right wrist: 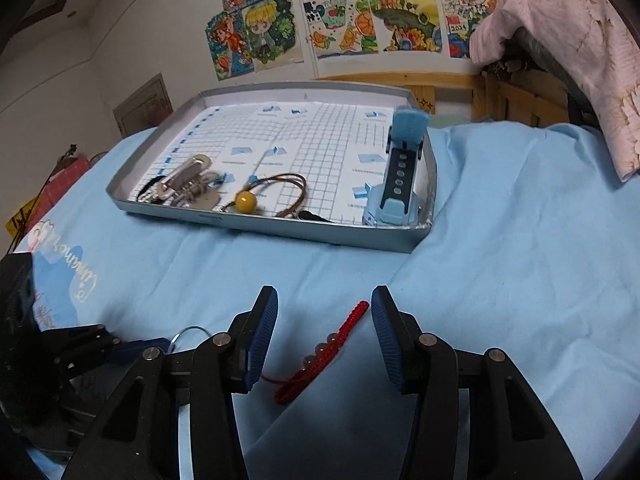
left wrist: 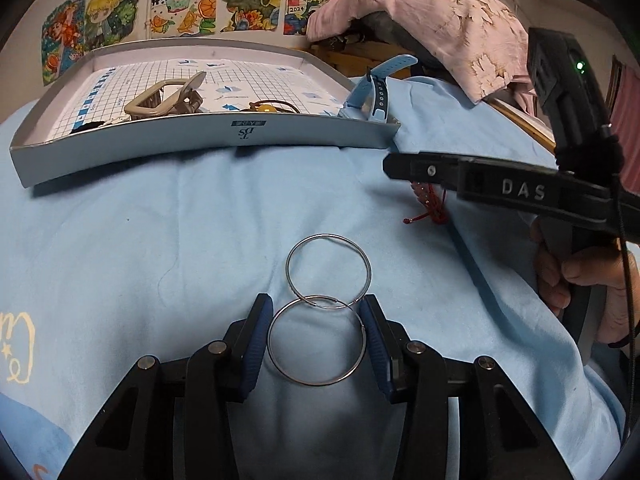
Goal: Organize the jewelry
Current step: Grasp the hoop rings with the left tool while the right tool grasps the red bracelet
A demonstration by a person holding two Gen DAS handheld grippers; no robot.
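**A:** What is seen of the surface and the room, from left to right?

**B:** A pale blue cloth (left wrist: 160,240) is spread over the whole surface, creased, with cream lettering printed at its left edge. A white wall is seen behind it, and a row of coloured drawings (right wrist: 332,16) is taped across that wall. A shallow grey tray (right wrist: 416,236) lined with gridded paper is set on the cloth at the far side. In its left part a metal clip (right wrist: 188,184) is laid, next a yellow bead on a brown cord (right wrist: 245,200), and at its right end a light blue watch (right wrist: 394,196). To the right, a pink flowered cloth (left wrist: 440,20) is draped over a wooden frame.

**B:** And the jewellery outside the tray?

**A:** Two silver hoop earrings (left wrist: 318,340) are laid on the cloth in front of the tray, overlapping at one point. A red braided bracelet (right wrist: 332,348) with beads is laid to their right.

**B:** How are the tools set?

**A:** The left gripper (left wrist: 318,344) is brought round the nearer hoop; the blue pads are seen at both its sides, but whether it is clamped cannot be told. The right gripper (right wrist: 324,340) is held by a hand (left wrist: 576,292), with its jaws apart, and the bracelet is seen between them, untouched.
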